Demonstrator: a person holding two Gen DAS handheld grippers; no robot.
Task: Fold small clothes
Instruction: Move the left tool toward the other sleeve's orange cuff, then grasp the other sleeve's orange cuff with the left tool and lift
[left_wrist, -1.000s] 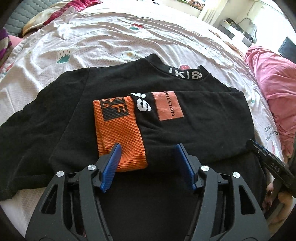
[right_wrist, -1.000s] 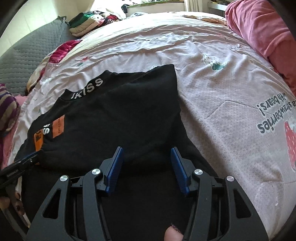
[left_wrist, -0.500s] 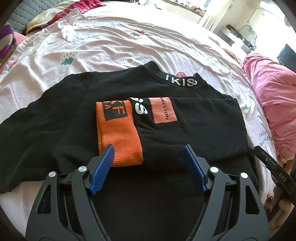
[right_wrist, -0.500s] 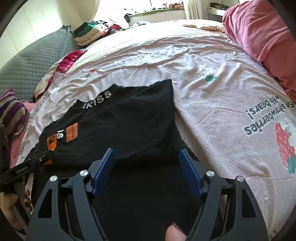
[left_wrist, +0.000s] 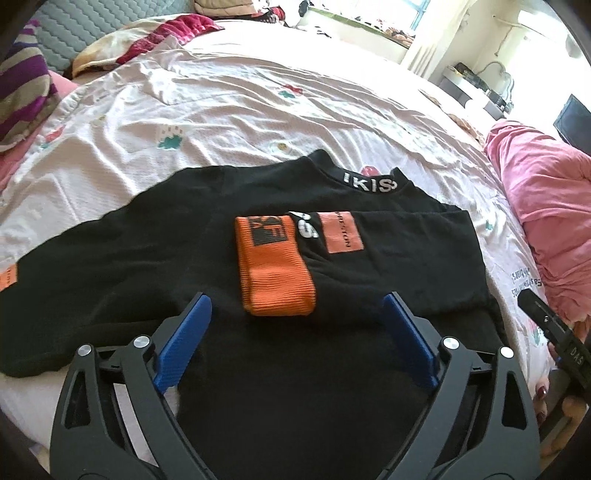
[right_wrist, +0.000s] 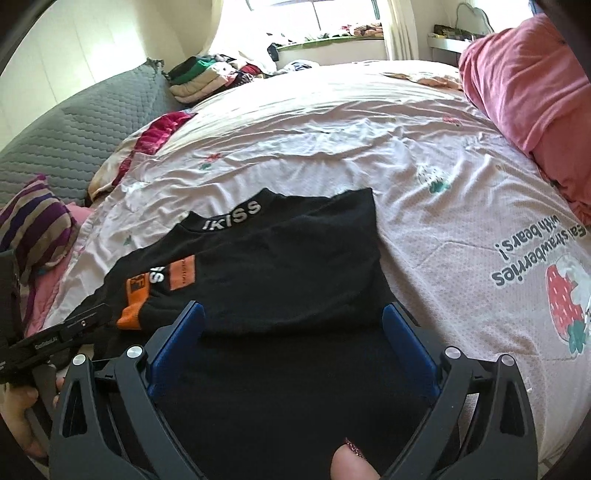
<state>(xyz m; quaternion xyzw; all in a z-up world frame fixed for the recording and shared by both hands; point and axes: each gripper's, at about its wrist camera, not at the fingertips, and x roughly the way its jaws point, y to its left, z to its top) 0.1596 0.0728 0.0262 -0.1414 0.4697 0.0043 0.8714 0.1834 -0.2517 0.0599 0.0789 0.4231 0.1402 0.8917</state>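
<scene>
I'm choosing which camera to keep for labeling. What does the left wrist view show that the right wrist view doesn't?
Only the left wrist view shows the unfolded sleeve spread flat with an orange tag at its end, and the whole orange cuff of the folded-in sleeve. Only the right wrist view shows the clothes pile beyond the bed and the strawberry print on the bedsheet. Both show the black shirt with its lettered collar, and an open claw: left, right.
</scene>
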